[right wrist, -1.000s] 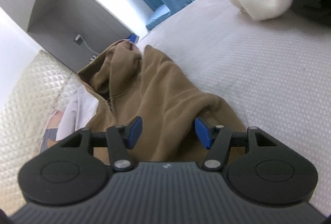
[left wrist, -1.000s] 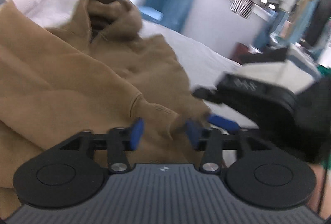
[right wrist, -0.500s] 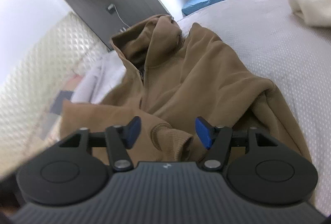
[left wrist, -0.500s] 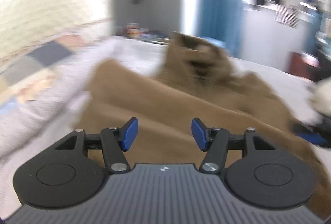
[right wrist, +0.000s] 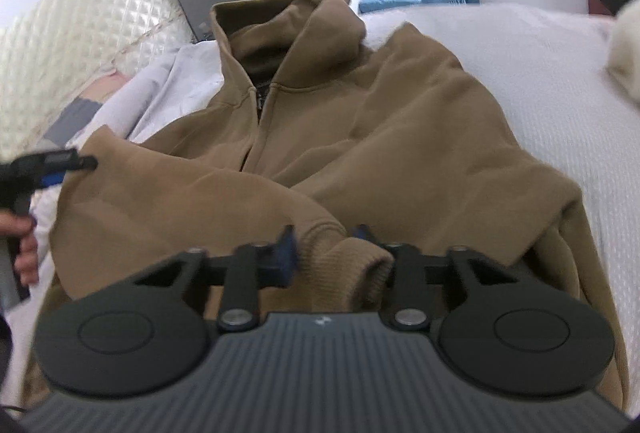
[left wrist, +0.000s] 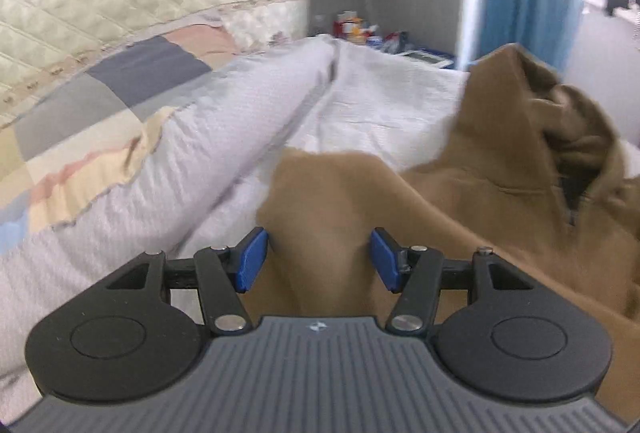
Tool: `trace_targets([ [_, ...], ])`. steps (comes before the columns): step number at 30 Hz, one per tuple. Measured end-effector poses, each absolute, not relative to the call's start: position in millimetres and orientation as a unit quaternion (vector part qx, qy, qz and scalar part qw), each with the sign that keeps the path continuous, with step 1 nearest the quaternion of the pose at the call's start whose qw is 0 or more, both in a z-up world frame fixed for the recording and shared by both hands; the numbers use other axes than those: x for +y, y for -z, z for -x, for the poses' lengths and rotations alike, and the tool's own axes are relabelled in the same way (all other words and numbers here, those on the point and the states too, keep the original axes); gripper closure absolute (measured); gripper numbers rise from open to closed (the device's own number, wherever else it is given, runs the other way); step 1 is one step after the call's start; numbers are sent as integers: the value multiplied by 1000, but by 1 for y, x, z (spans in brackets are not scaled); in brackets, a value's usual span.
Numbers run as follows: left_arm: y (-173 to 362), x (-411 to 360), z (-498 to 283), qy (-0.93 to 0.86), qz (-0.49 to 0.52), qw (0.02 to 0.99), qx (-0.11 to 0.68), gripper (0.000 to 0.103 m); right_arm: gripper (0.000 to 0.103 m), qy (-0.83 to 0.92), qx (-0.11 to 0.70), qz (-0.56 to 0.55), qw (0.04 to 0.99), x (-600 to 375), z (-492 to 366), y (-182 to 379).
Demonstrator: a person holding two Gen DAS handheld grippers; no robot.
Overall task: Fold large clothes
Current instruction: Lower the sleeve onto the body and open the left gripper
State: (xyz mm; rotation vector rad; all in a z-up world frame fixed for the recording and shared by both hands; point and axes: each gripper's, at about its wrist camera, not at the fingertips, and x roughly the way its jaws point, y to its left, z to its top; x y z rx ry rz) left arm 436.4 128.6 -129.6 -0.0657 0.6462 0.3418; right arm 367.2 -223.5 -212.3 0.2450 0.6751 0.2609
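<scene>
Since the earlier frames the left hand-held gripper [left wrist: 316,259] has swung to the hoodie's [right wrist: 392,121] outer edge by the folded duvet [left wrist: 208,137]; its jaws stand apart, brown fabric between them, pads not pressing. The right hand-held gripper [right wrist: 326,251] is closing — its pads flank the ribbed cuff [right wrist: 340,265]. The hoodie lies front-up on the bed [right wrist: 560,45], one sleeve folded across the chest.
</scene>
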Motion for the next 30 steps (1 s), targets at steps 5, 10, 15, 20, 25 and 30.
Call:
trace_targets([
  [5,155,149,-477,-188,55,919,342,43,75,-109,318,-84,938,-209,-377,218],
  [10,183,152,-495,-193,37,909,367,42,76,-105,330,-72,935,-202,-394,233],
  [15,185,156,-504,-186,33,905,382,42,76,-104,332,-63,935,-196,-400,239],
  [20,168,155,-485,-166,24,914,371,41,74,-102,329,-96,934,-203,-398,235],
  [25,139,150,-449,-148,52,916,369,41,69,-102,326,-103,934,-205,-388,226],
  [30,104,128,-394,-111,72,924,359,41,68,-113,316,-121,934,-210,-370,215],
])
